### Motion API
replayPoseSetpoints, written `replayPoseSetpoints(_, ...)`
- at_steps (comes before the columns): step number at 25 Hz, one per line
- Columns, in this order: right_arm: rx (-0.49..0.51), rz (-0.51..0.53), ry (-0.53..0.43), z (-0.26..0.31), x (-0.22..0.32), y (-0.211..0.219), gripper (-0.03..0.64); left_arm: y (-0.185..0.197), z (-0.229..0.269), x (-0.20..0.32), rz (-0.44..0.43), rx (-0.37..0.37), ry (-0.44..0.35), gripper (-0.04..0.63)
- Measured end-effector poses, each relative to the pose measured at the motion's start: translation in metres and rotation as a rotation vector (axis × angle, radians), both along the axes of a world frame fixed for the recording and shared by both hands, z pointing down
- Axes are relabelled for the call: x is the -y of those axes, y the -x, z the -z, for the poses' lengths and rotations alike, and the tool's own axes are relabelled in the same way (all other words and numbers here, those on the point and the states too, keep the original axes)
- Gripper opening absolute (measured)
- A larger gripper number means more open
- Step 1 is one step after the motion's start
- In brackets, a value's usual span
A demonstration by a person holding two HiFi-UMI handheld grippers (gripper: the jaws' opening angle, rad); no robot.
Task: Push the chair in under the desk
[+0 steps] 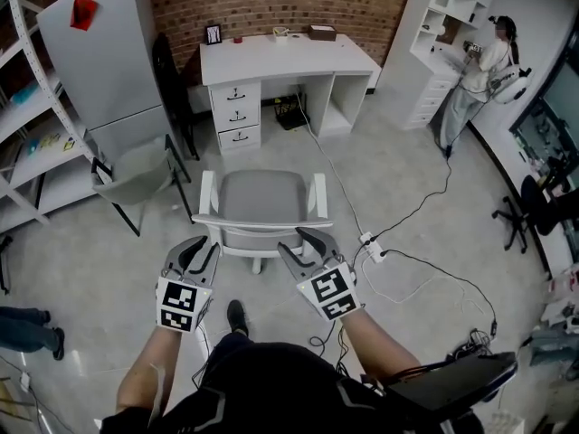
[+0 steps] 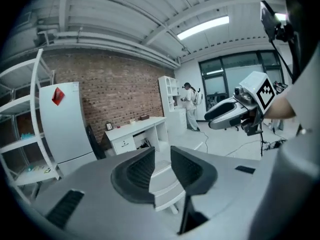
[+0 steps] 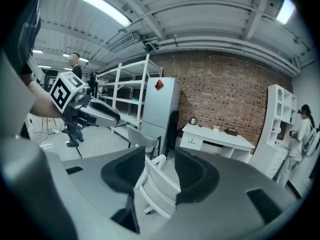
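A grey-and-white chair (image 1: pixel 262 197) stands on the floor in front of the white desk (image 1: pixel 280 57), its backrest toward me and its seat clear of the desk's opening. My left gripper (image 1: pixel 201 250) hovers open just behind the backrest's left end. My right gripper (image 1: pixel 298 242) is open behind the right end. In the left gripper view the jaws (image 2: pixel 161 158) stand apart with the chair's white back (image 2: pixel 162 181) showing between them, untouched. The right gripper view shows the same: open jaws (image 3: pixel 160 156) framing the chair back (image 3: pixel 157 189), with the desk (image 3: pixel 217 138) beyond.
A grey fridge (image 1: pixel 99 52) and a grey folding chair (image 1: pixel 136 174) stand left of the desk. A power strip with cables (image 1: pixel 373 247) lies right of the chair. A person (image 1: pixel 479 70) stands by white shelves at far right. A black office chair (image 1: pixel 529 206) is near the right wall.
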State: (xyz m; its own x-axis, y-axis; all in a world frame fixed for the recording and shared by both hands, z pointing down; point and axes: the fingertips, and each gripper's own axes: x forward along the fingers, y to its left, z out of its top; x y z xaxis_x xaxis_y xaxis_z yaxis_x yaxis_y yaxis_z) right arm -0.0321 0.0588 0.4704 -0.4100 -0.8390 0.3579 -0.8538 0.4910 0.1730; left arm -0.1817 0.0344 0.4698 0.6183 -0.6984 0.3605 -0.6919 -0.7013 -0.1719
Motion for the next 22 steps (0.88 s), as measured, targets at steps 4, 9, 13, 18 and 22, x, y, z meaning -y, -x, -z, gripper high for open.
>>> replayPoseSetpoints(4, -0.087, 0.012, 0.058, -0.032, 0.027, 0.003, 0.217, 0.002, -0.039, 0.029, -0.049, 0.124, 0.020, 0.116)
replayPoseSetpoints(9, -0.225, 0.041, 0.148, -0.078, 0.056, 0.007, 0.251, -0.002, -0.086, 0.058, -0.145, 0.289, 0.052, 0.181)
replayPoseSetpoints(13, -0.347, 0.072, 0.189, -0.111, 0.073, 0.012, 0.255, -0.005, -0.120, 0.076, -0.232, 0.441, 0.049, 0.198)
replayPoseSetpoints(18, -0.509, 0.120, 0.266, -0.159, 0.090, 0.007, 0.255, -0.017, -0.156, 0.096, -0.332, 0.621, 0.007, 0.198)
replayPoseSetpoints(22, -0.646, 0.161, 0.298, -0.190, 0.098, 0.000, 0.255, -0.027, -0.185, 0.103, -0.423, 0.743, -0.005, 0.198)
